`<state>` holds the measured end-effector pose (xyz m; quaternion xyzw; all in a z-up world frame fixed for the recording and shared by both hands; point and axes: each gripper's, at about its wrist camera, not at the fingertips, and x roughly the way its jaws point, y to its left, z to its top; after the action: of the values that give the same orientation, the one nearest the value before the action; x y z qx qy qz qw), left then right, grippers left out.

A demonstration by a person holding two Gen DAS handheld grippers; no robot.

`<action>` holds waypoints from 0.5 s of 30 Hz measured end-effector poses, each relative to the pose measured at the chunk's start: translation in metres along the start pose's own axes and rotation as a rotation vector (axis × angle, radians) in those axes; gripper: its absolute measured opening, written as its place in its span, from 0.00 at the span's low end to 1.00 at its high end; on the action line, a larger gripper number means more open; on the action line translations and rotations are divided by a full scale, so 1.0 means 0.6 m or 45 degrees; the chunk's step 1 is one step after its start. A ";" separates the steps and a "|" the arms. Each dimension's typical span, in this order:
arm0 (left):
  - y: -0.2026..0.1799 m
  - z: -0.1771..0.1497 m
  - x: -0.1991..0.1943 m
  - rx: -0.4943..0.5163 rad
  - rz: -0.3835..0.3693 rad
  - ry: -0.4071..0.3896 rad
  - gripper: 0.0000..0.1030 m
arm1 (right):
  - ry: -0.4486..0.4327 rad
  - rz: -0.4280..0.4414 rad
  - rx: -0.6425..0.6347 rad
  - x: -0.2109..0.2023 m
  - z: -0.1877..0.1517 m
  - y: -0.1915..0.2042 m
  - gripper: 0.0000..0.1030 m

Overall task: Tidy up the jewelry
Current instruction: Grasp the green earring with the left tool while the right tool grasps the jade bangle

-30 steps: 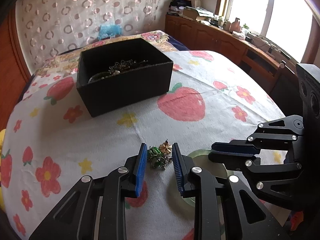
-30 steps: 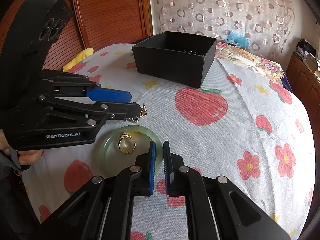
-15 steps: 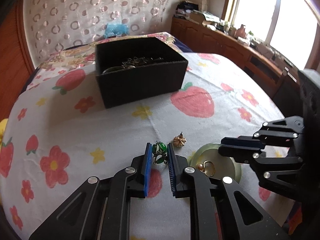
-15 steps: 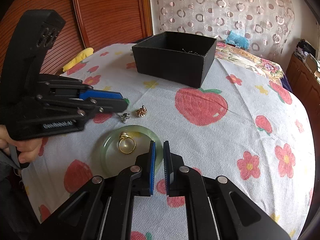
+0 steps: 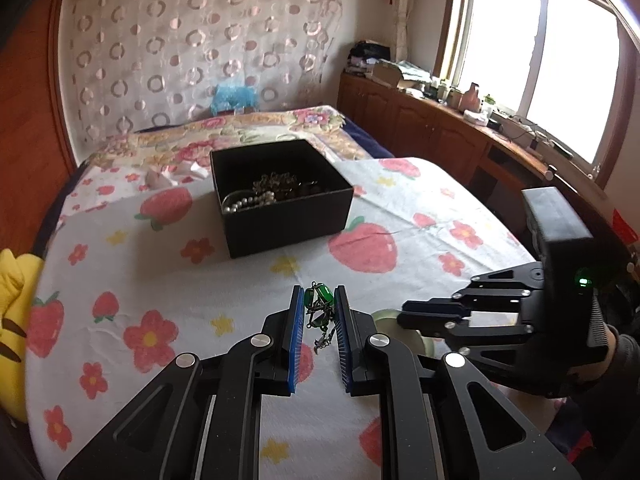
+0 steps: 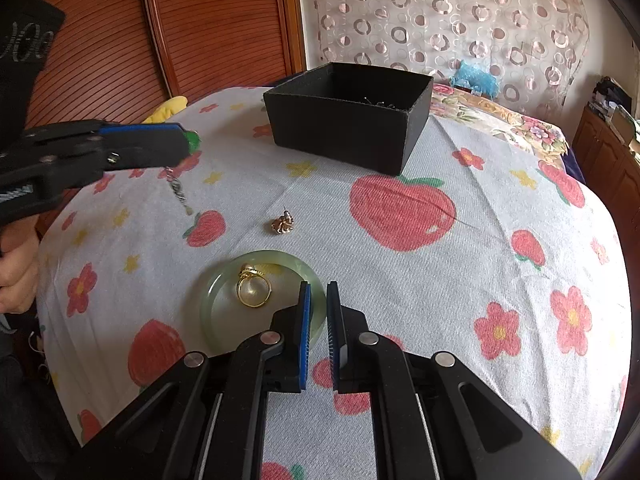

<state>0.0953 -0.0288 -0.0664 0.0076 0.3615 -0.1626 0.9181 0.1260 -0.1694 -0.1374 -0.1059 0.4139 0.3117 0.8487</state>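
My left gripper [image 5: 318, 296] is shut on a green-stone dangling earring [image 5: 320, 308], held up off the strawberry-print cloth. Seen from the right wrist, it hangs from the left gripper [image 6: 188, 142] with its chain [image 6: 178, 192] trailing down. The black box [image 5: 280, 216] with pearls and chains [image 5: 256, 200] stands further back. A gold flower earring [image 6: 283, 225] lies on the cloth. Just nearer, a gold ring [image 6: 254, 288] rests inside a pale green bangle [image 6: 212, 292]. My right gripper [image 6: 318, 292] hovers shut and empty at the bangle's right rim.
A yellow plush [image 5: 16, 280] lies at the cloth's left edge. Wooden cabinets [image 5: 440, 132] with clutter run under the window on the right. A wooden headboard [image 6: 200, 28] stands behind the box. A hand [image 6: 16, 272] holds the left gripper.
The left gripper closed on the green earring and lifted it up off the cloth, leaving the gold flower earring behind. The right gripper stayed still.
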 end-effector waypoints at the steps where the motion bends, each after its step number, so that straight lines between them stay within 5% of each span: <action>1: -0.001 0.000 -0.004 0.003 -0.001 -0.008 0.14 | 0.001 -0.002 -0.002 0.000 0.000 0.000 0.09; 15: 0.013 -0.001 -0.035 -0.004 0.010 -0.054 0.14 | -0.045 -0.053 -0.070 -0.016 0.028 0.011 0.08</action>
<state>0.0828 -0.0154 -0.0534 0.0040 0.3422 -0.1586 0.9261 0.1283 -0.1611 -0.1185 -0.1322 0.3877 0.3069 0.8591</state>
